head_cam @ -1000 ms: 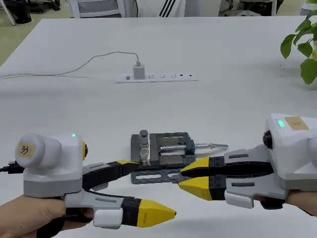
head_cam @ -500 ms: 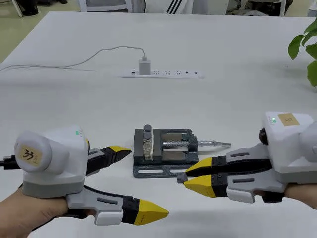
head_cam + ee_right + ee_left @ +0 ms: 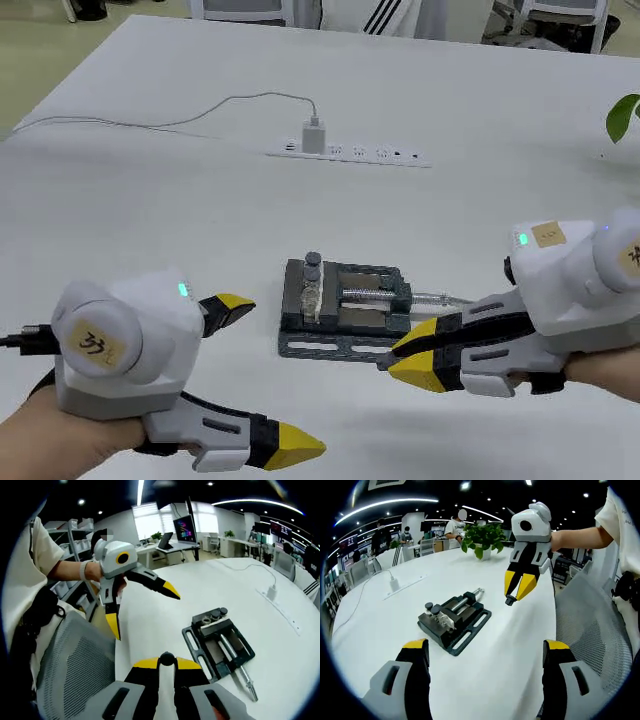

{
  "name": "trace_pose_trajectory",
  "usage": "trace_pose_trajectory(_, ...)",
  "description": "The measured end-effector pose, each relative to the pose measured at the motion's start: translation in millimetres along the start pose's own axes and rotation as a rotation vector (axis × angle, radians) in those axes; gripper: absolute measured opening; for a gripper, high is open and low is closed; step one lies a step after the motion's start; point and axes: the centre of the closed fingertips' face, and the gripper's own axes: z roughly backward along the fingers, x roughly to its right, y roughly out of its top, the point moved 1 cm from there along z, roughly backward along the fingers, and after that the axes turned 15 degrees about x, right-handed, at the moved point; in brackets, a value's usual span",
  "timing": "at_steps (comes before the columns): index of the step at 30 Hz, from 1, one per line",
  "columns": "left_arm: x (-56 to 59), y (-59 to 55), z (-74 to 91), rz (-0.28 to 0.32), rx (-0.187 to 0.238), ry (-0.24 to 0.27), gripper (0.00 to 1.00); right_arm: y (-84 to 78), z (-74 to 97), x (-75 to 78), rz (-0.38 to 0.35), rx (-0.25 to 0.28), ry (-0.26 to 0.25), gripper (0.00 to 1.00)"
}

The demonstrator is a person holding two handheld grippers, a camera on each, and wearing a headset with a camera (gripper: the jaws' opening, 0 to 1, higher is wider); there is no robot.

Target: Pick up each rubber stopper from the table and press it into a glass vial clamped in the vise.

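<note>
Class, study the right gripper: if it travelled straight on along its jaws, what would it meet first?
Most likely the bare table just beside the vise: the right gripper, shut on a rubber stopper, tilts down towards it. Depth is unclear.

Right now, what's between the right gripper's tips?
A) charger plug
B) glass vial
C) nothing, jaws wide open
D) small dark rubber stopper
D: the right gripper is nearly shut, and its own view shows a small dark rubber stopper pinched between the yellow tips.
</note>
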Motion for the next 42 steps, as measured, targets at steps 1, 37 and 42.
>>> trace_pose_trajectory(1,-0.3,-0.1,1.1,-0.002,0.001,0.004,0.94,-0.9,0.0,1.0,0.006,-0.016,0.006,0.05)
trace_pose_trajectory(37,-8.9,-17.3,20.8,-0.015,-0.023,0.102,0.91,35.5,-52.9,60.6,0.506,-0.475,0.270,0.04)
trace_pose_trajectory(42,-8.8,-18.0,20.3,-0.012,-0.024,0.098,0.90,37.0,-58.7,65.0,0.554,-0.510,0.296,0.04)
